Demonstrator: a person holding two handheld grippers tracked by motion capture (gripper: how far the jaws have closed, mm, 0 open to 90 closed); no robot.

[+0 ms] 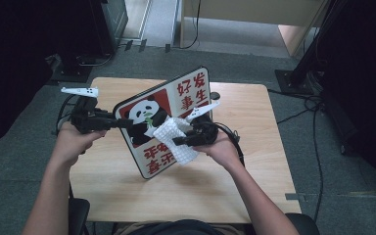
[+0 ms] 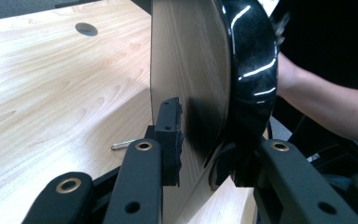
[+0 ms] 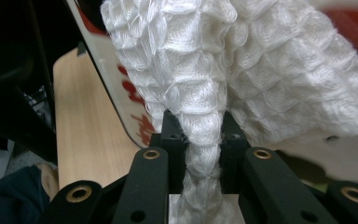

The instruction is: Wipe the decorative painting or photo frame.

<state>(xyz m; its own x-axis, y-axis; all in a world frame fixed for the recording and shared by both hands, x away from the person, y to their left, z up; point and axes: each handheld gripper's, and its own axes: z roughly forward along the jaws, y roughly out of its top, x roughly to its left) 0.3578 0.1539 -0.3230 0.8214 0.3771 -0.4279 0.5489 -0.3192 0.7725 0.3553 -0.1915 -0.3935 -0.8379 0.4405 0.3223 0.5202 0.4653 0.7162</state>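
White cloth (image 1: 176, 139) pinched in the right hand-held gripper (image 1: 182, 140) wipes the panda sign (image 1: 164, 120), which the left hand-held gripper (image 1: 122, 122) clamps upright.

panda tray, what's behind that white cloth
The white cloth, pinched by the right gripper, lies against the panda tray; the artwork behind it is covered.

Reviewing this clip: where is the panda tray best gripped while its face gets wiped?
By its thin rim at the left edge, coming from the side, as the left gripper does. The panda tray stands tilted on edge, so a rim grip leaves its printed face free for the white cloth.
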